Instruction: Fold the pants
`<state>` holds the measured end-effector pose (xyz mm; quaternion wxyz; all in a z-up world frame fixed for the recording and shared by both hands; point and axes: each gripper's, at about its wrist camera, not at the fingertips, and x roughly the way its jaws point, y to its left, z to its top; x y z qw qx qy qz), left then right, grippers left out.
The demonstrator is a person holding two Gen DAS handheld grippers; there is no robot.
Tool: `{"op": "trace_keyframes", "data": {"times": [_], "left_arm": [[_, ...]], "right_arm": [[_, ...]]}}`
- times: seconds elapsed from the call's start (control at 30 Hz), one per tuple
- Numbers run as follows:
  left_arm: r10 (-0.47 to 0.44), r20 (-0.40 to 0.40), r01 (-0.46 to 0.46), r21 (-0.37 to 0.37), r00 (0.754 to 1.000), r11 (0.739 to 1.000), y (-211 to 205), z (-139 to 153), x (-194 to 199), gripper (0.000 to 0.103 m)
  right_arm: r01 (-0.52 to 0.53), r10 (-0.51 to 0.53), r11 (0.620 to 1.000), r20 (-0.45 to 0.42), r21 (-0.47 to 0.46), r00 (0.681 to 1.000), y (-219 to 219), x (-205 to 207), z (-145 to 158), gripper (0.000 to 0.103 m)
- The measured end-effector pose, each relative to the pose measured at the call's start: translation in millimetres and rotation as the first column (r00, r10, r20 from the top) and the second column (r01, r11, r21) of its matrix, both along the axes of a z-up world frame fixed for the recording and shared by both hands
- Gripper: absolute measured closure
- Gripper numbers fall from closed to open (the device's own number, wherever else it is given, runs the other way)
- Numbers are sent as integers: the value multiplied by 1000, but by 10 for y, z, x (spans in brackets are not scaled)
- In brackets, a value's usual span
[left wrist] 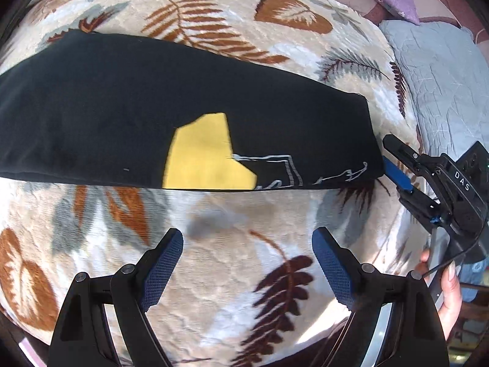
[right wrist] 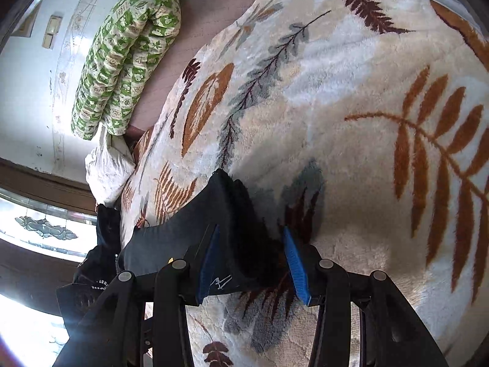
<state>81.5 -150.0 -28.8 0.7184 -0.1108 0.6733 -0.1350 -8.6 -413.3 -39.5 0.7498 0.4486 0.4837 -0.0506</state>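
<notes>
1. We are mid-fold: the black pants (left wrist: 122,107) lie as a long flat band across the leaf-patterned blanket (left wrist: 229,260), with a yellow patch (left wrist: 201,156) and pale line print near the close edge.
2. Our left gripper (left wrist: 247,263) hangs over bare blanket just short of that edge, its jaws wide apart and nothing between them.
3. Our right gripper (right wrist: 249,260) is at the end of the band. Its jaws are partly apart, with the corner of the cloth sitting between the blue pads (right wrist: 295,263) (the pads look clear of the fabric, so we judge no grip here).
4. We reckon the next fold calls for the right jaws to close on that corner, and for the left to drop onto the near edge farther along, so both can carry the end over evenly.
5. Hard to read: the far end of the pants runs out of the left wrist view, and black on black hides how many layers are stacked. Dark things at the bed's edge in the right wrist view we cannot identify.
</notes>
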Motion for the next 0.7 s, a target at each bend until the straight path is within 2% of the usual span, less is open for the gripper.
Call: {"op": "trace_keyframes", "data": {"times": [0.13, 0.23, 0.33, 0.57, 0.7], "left_arm": [[155, -71, -159, -59, 985, 985, -209, -194, 84, 17], [272, -105, -283, -106, 956, 953, -238, -277, 141, 17], [340, -142, -358, -128, 930, 925, -260, -364, 196, 17], [417, -173, -440, -128, 892, 889, -277, -432, 221, 17], [442, -187, -467, -127, 877, 875, -253, -420, 203, 17]], "right_arm": [[-10, 10, 1000, 11, 9, 1000, -139, 16, 53, 52], [-33, 33, 999, 14, 26, 999, -224, 75, 67, 51], [-72, 72, 996, 4, 52, 997, -273, 198, 36, 47], [-167, 174, 975, -39, 143, 984, -340, 724, -175, 46], [-267, 287, 939, -69, 215, 955, -271, 1016, -331, 46]]}}
